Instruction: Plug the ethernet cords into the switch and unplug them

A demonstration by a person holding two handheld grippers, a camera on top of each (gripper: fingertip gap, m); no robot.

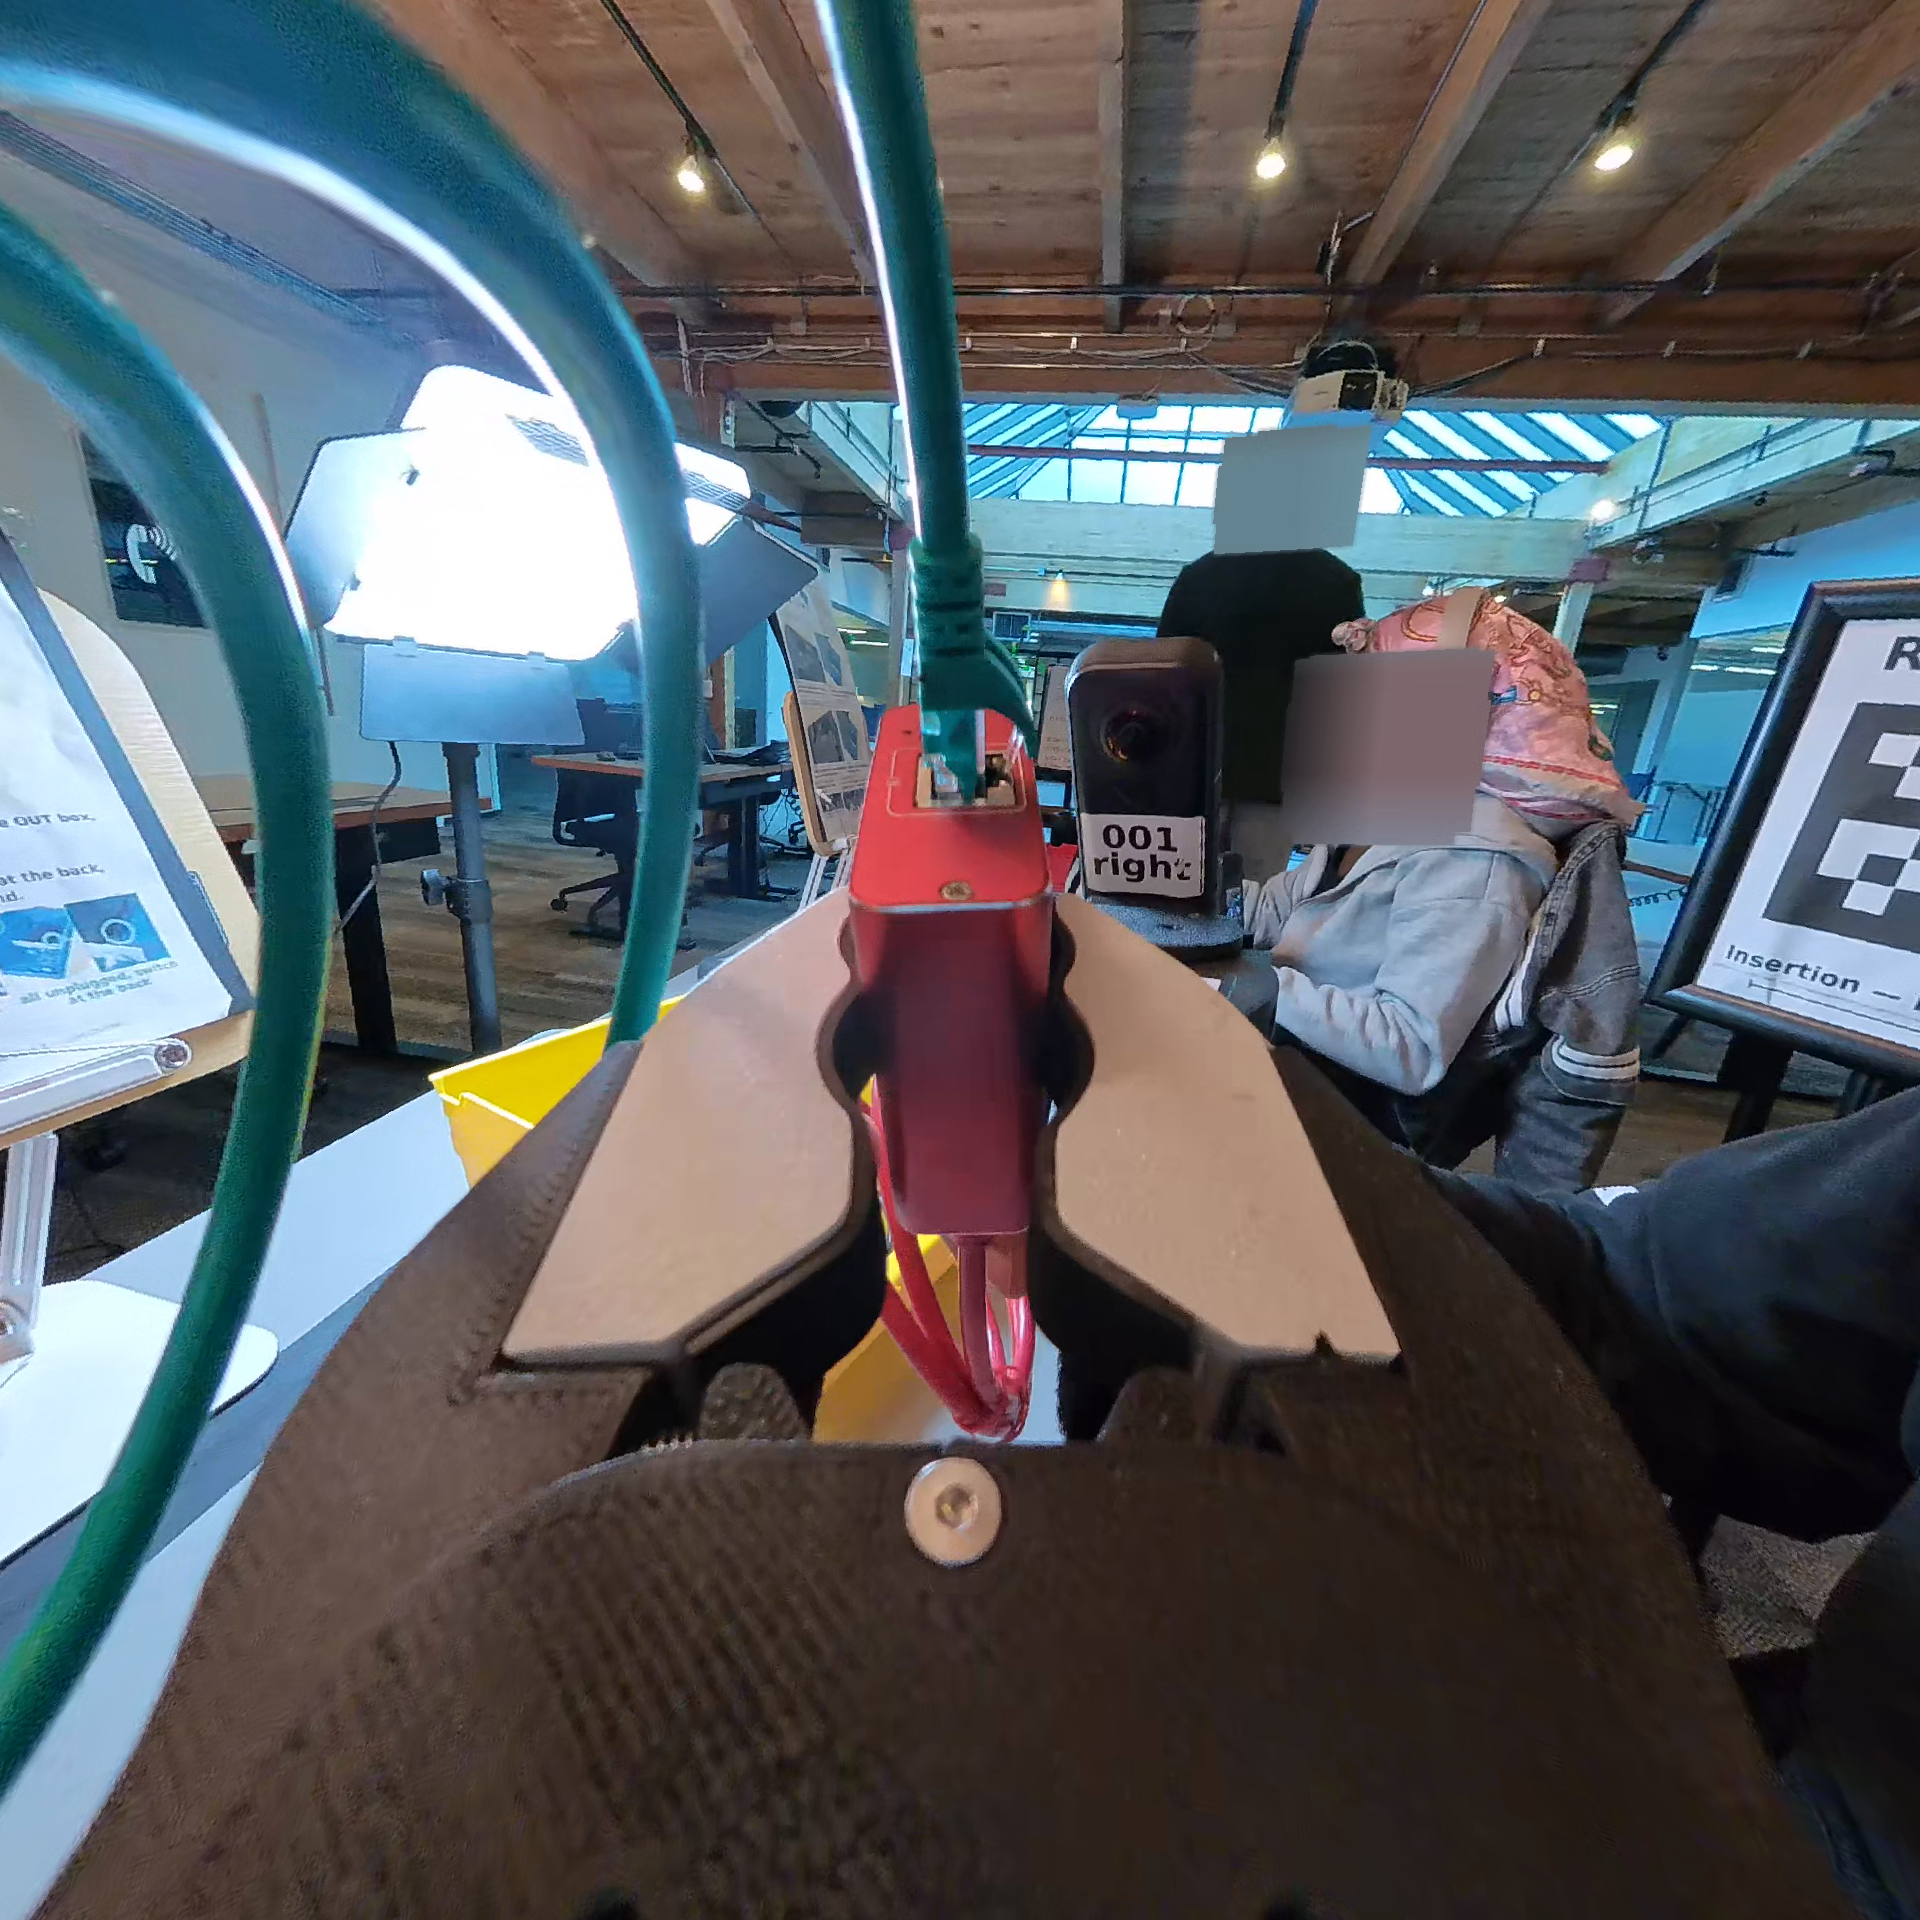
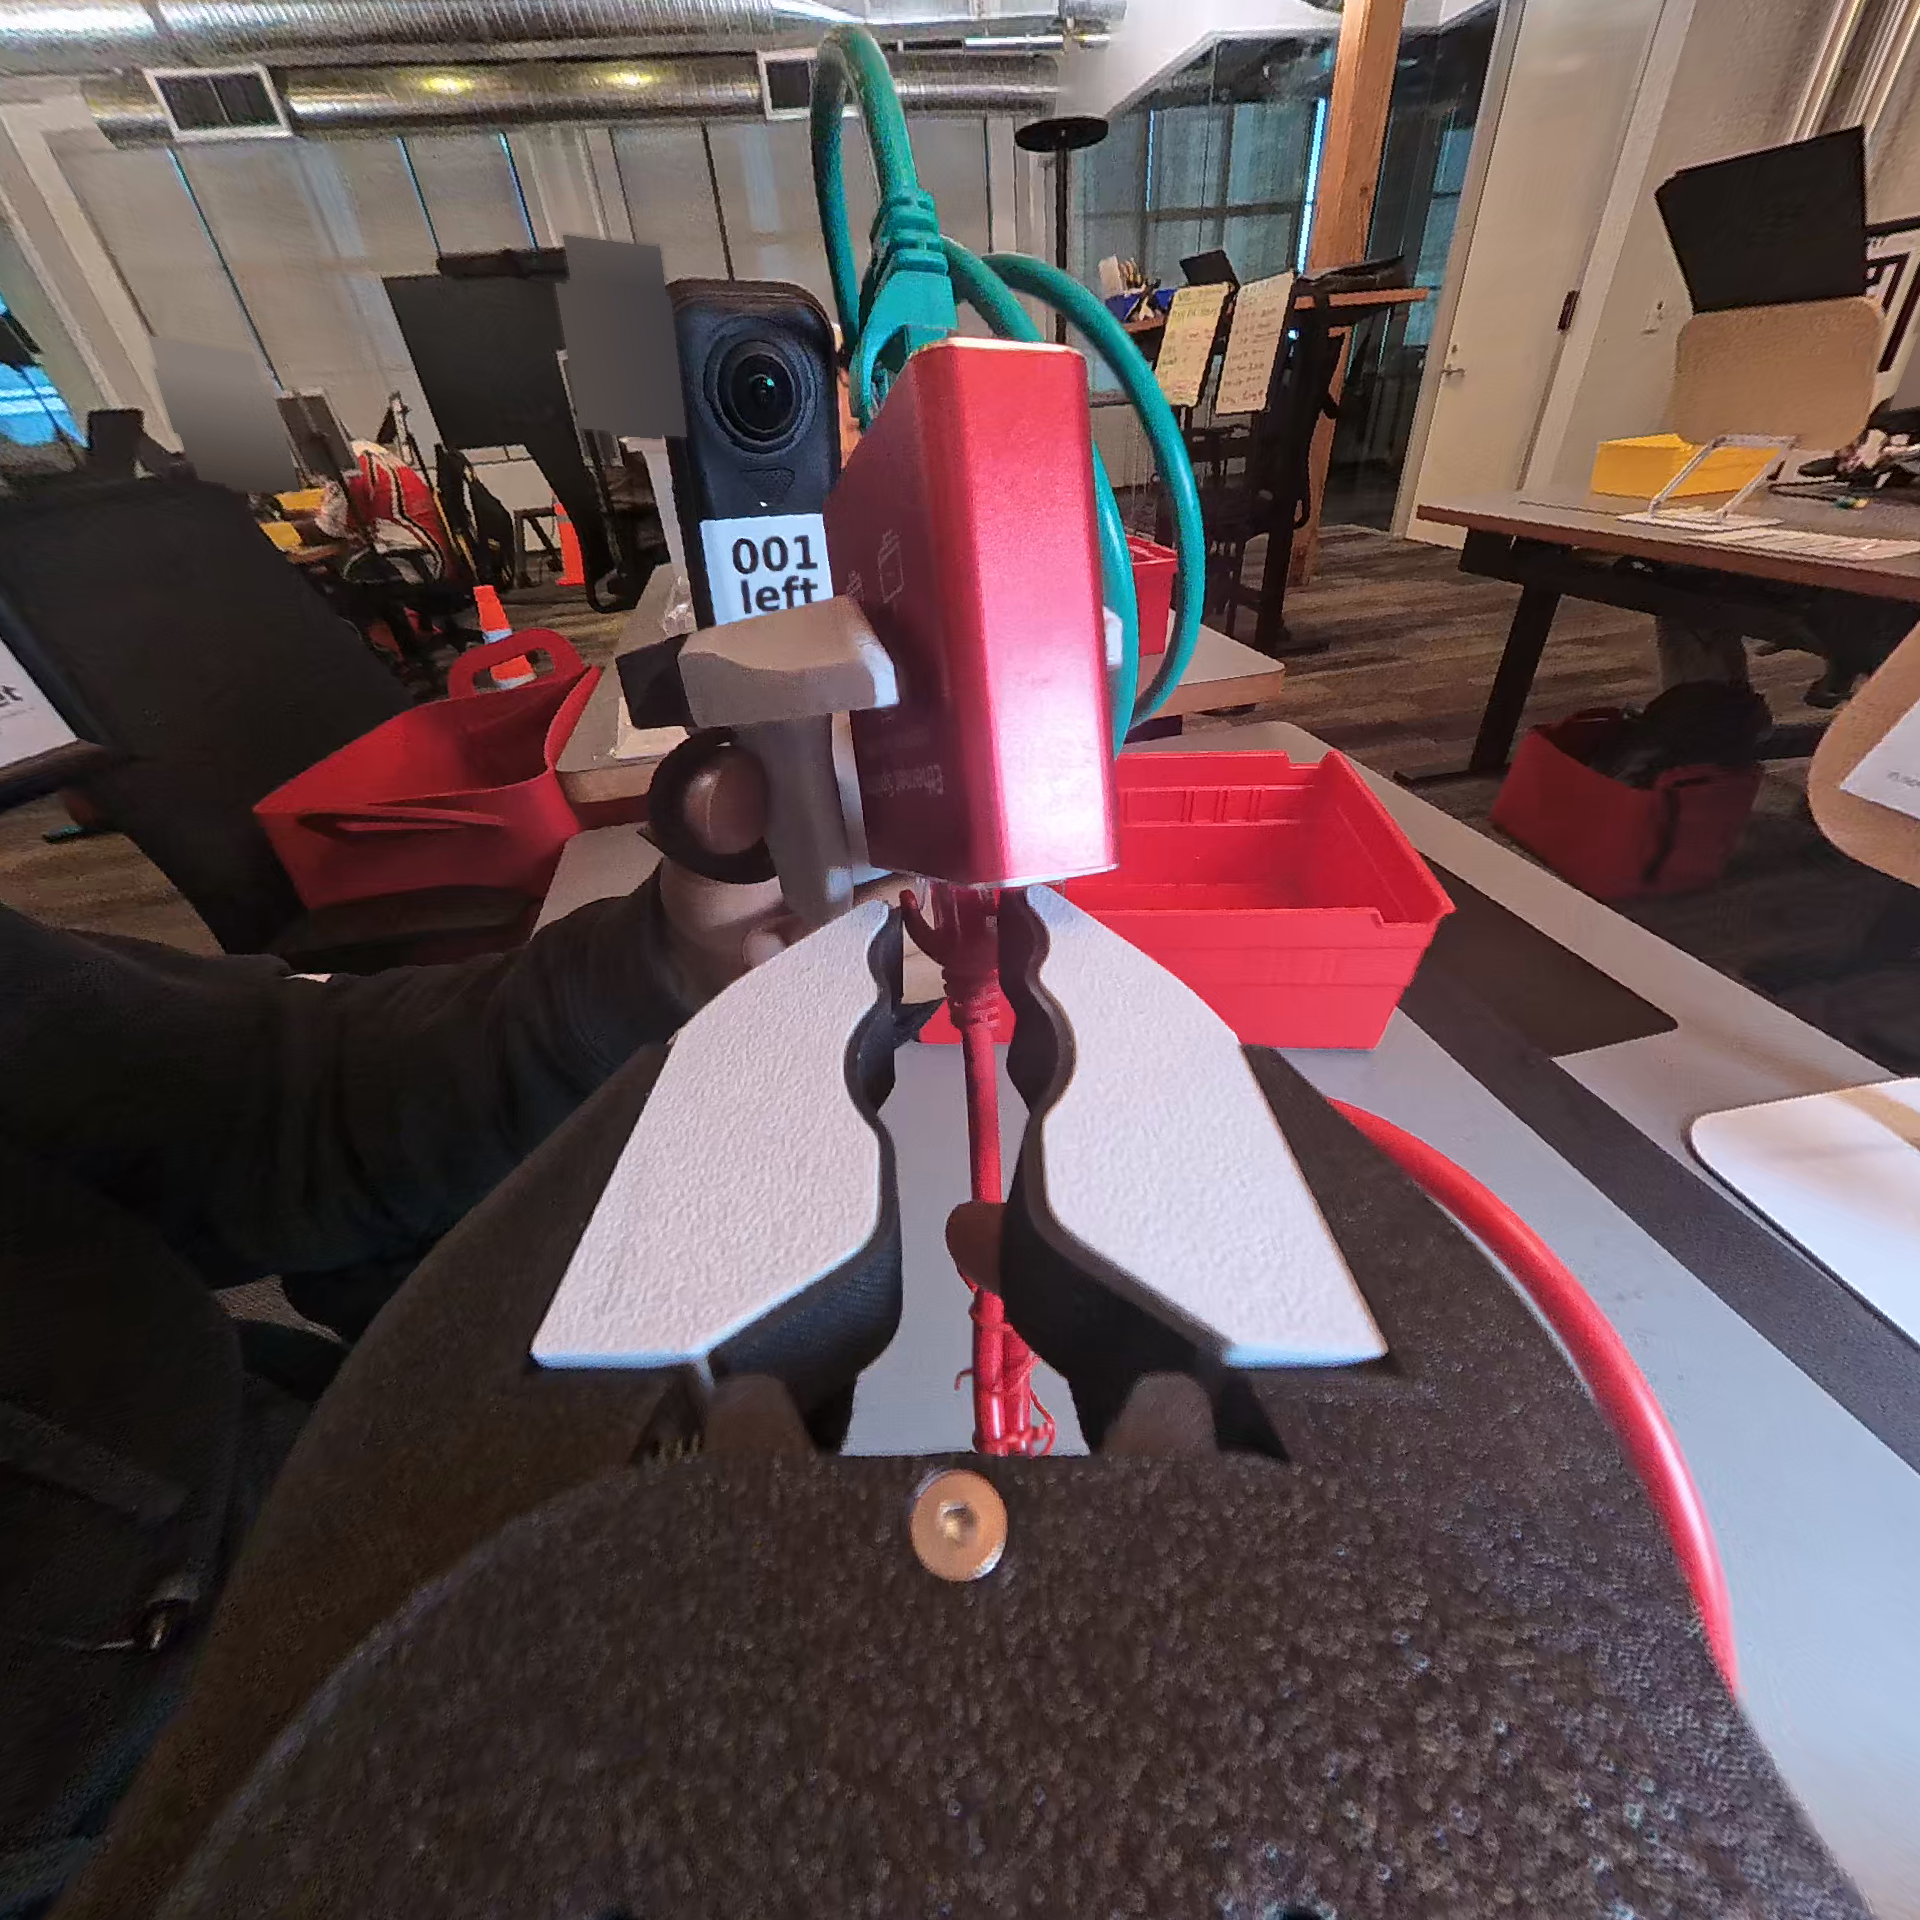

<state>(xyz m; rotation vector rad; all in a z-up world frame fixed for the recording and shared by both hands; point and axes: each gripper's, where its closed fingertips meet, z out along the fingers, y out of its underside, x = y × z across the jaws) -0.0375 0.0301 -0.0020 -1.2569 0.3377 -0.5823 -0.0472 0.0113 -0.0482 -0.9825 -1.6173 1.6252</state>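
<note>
Clamped on both flanks of the red switch (image 1: 951,997), the left gripper (image 1: 951,966) holds it upright in the air above the table (image 2: 1455,1143), a green cord (image 1: 940,436) plugged into its top port. Right gripper (image 2: 956,977) jaws stand just below the switch, pinched on the red cord (image 2: 982,1122) at its plug, which sits at the switch's underside.

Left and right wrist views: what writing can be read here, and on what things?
I won't quote writing; it stands on:
White sticker on black camera, left view.
Second white sticker on other black camera, right view.
Framed sign, right edge.
Propped instruction sheet, left.
Red switch side: small print, blurred.
</note>
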